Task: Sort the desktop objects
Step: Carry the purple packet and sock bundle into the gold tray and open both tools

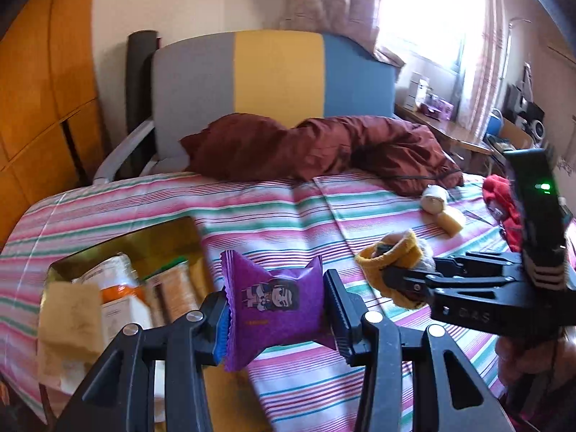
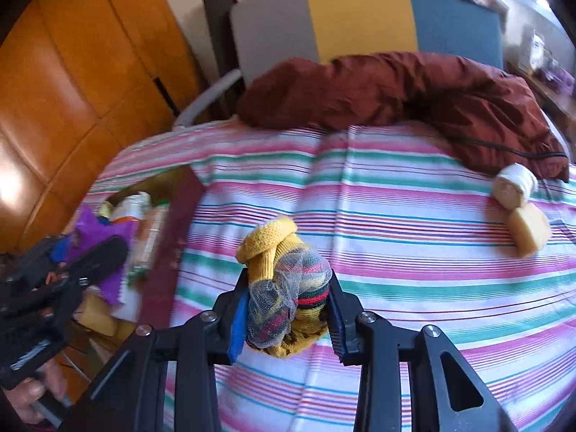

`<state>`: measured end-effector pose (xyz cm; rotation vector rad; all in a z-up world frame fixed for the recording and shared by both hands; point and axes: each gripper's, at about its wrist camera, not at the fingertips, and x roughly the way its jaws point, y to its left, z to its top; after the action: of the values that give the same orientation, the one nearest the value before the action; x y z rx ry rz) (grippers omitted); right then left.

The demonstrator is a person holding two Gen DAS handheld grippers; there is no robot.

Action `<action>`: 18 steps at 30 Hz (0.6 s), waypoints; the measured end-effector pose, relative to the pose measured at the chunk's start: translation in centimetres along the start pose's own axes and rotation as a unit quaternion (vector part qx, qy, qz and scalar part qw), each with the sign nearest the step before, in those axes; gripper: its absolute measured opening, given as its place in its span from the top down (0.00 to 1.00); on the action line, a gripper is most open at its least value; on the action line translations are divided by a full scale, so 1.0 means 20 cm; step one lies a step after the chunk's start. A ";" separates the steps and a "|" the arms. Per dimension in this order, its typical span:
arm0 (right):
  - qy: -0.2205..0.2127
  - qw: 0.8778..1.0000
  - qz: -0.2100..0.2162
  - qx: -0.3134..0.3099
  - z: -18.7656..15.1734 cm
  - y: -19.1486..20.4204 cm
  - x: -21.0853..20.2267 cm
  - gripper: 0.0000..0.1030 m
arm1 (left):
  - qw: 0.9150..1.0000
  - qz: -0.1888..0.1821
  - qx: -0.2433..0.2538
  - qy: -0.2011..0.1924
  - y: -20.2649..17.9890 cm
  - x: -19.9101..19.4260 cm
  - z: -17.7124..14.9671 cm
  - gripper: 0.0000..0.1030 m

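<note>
At far left you see orange wooden panelling (image 1: 39, 82) rising beside the bed. Below it, on the striped bedsheet (image 1: 288, 208), lies an open tin box (image 1: 169, 237) with a gold interior, holding packets and cartons. Just right of the box, your left gripper (image 1: 277, 309) is clenched on a purple snack packet (image 1: 273, 298), its pads pressing both sides of the packet, which hangs clear of the sheet. Behind, at centre, stands a headboard (image 1: 277, 72) in grey, yellow and blue bands, with a dark red quilt (image 1: 324, 147) heaped along its foot. Right of centre, your right gripper (image 2: 288, 313) is clamped on a bundle of yellow knit socks (image 2: 266, 248) partly wrapped in mesh, also held above the sheet. Further right, a small cream doll (image 1: 441, 205) lies on the stripes near the quilt's edge, well apart from both grippers, and a red cloth (image 1: 500, 201) sits beyond it. At far right, a bright curtained window (image 1: 432, 10) lights a cluttered wooden desk (image 1: 450, 129).
</note>
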<state>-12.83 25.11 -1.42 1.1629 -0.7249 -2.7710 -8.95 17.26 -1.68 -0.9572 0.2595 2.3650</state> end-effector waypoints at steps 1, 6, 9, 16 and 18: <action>-0.002 1.000 0.004 -0.001 0.00 0.03 0.00 0.63 | 1.000 0.003 -0.004 -0.001 0.03 -0.02 -0.01 0.56; -0.013 1.000 0.025 -0.014 -0.02 0.22 -0.02 0.63 | 0.999 0.025 -0.024 -0.010 0.16 -0.09 -0.04 0.56; -0.015 0.999 0.038 -0.022 -0.03 0.33 -0.01 0.63 | 0.999 0.036 -0.038 -0.014 0.23 -0.13 -0.05 0.56; -0.014 0.997 0.060 -0.039 -0.06 0.55 0.02 0.63 | 0.996 0.054 -0.069 -0.025 0.41 -0.20 -0.07 0.57; -0.013 0.997 0.064 -0.044 -0.07 0.60 0.02 0.63 | 0.995 0.057 -0.077 -0.029 0.46 -0.22 -0.07 0.57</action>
<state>-13.79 13.74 2.78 1.0289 -0.6486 -2.6870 -10.79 7.29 0.05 -0.9660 0.1134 2.5431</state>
